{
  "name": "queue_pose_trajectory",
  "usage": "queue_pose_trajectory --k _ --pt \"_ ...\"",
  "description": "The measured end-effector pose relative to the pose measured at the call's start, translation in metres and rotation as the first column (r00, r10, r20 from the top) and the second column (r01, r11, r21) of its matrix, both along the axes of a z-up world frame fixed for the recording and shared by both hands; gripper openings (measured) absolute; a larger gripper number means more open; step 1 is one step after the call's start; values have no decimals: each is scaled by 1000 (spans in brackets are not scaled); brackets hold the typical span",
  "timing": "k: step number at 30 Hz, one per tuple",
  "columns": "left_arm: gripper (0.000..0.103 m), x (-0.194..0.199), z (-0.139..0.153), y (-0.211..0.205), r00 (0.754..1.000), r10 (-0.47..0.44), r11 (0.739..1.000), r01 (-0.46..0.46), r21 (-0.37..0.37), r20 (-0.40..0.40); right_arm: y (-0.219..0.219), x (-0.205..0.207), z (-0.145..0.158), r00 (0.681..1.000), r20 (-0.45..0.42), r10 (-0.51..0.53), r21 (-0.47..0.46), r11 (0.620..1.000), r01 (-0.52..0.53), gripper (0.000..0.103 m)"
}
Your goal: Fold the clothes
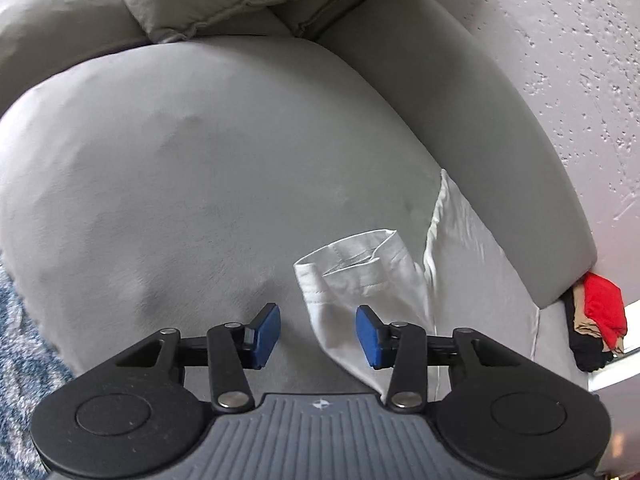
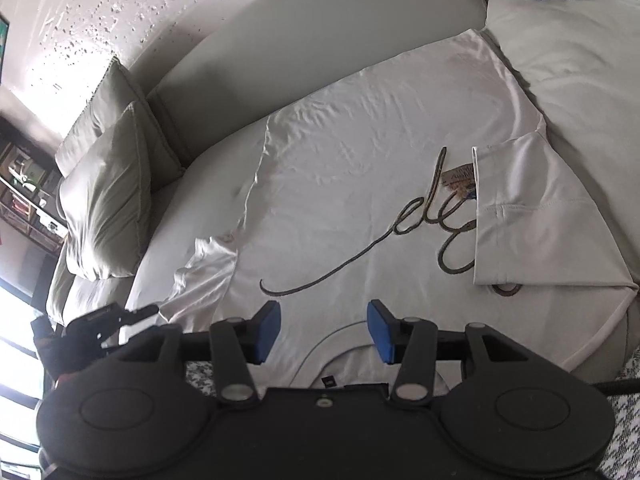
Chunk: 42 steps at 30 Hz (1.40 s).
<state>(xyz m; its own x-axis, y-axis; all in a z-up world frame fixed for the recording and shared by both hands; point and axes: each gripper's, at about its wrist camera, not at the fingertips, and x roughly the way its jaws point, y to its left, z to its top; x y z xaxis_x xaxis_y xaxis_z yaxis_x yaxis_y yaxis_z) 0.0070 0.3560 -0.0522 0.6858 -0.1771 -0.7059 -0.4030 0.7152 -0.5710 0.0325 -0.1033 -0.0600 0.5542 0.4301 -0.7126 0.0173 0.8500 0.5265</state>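
White tee (image 2: 360,168) lies flat, front up, on the grey sofa seat (image 2: 580,72), w/ a dark cursive script (image 2: 420,224) running across the chest. One sleeve is folded in over the body (image 2: 532,216), covering the end of the script; a small tag (image 2: 458,178) peeks out at that fold. The other sleeve (image 2: 200,276) lies crumpled at the opposite side, and a long crease runs up the fabric from it. Collar curves just under the right tongs (image 2: 324,330), which hang above it, blue pads (image 2: 270,330) wide apart, holding nothing. Right view alone shows the whole tee, 2 cushions (image 2: 108,200) against the backrest and the other tool at lower left. Left view shows only the sleeve cuff (image 1: 348,256) and a strip of hem, plus a big bare stretch of seat (image 1: 200,160), blue rug (image 1: 20,360) at the edge and a red-and-black clothes pile (image 1: 600,316) past the backrest end. Left tongs (image 1: 318,336) also wide open and empty, cuff just beyond the pads. Tee's far edge meets the backrest (image 2: 320,40); seat beside the crumpled sleeve is open.
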Motion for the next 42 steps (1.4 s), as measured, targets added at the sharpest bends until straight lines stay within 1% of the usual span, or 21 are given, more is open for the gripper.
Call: queue_pose_trajectory --k 3,5,6,7,10,14,18,22,25,27,29,30,31,32,34,35,37,38,39,40,42 --pt "41 10 -6 0 1000 -16 1000 16 3 -7 0 0 -1 1000 -6 -2 -1 1000 2 47" --pt "34 14 -8 -1 1000 -9 1000 9 17 -14 -1 -1 -2 1000 -8 -4 0 1000 4 47" --pt "15 15 -8 -2 1000 -4 1000 4 29 -20 -2 -1 -3 1000 -9 -5 2 1000 5 47" --pt "0 17 -7 -4 1000 1 999 0 43 -26 -3 -2 -3 1000 -9 -6 5 1000 6 47" --pt "0 14 11 -36 998 -67 985 63 158 20 -6 -4 -5 1000 -13 -7 18 1000 7 47" --pt "0 10 35 -82 982 -176 936 143 322 75 -13 -8 -8 1000 -14 -12 38 999 13 47" --pt "0 6 60 -129 951 -290 853 204 481 111 -20 -12 -11 1000 -14 -19 59 998 20 47" --pt "0 2 85 -175 906 -404 740 243 628 125 -33 -17 -15 999 -12 -38 88 995 39 47" --pt "0 -1 68 -219 869 -494 647 342 681 33 -41 -20 -18 998 -17 -56 107 993 57 47" --pt "0 -3 55 -248 836 -547 579 411 705 -38 -46 -21 -21 998 -22 -66 118 991 69 47" --pt "0 -3 35 -268 804 -580 516 489 703 -134 -52 -22 -23 997 -25 -75 126 989 78 47" --pt "2 -3 27 -274 791 -585 494 521 696 -178 -54 -23 -24 996 -28 -79 130 988 82 47" --pt "3 -5 26 -271 792 -582 505 532 680 -187 -57 -23 -24 996 -31 -82 134 987 86 48" --pt "4 -8 27 -265 796 -577 528 535 660 -184 -59 -23 -25 996 -32 -85 136 987 88 49" --pt "15 -13 28 -252 805 -567 572 540 618 -178 -63 -23 -26 995 -34 -90 140 986 94 49" --pt "16 -14 33 -243 813 -561 611 534 584 -158 -65 -23 -26 995 -34 -94 143 985 98 49" --pt "19 -7 43 -220 850 -515 699 492 519 -111 -70 -22 -27 994 -33 -105 150 983 109 49" --pt "19 -2 46 -208 875 -474 731 455 509 -101 -72 -21 -29 993 -34 -112 150 982 116 49" --pt "18 4 49 -195 899 -426 759 414 503 -98 -74 -20 -31 992 -36 -119 150 981 123 49" --pt "13 10 50 -182 922 -376 785 372 496 -96 -75 -20 -32 992 -34 -125 146 981 128 47" --pt "7 26 50 -161 943 -322 828 326 456 -89 -74 -18 -33 991 -25 -128 123 984 130 40"
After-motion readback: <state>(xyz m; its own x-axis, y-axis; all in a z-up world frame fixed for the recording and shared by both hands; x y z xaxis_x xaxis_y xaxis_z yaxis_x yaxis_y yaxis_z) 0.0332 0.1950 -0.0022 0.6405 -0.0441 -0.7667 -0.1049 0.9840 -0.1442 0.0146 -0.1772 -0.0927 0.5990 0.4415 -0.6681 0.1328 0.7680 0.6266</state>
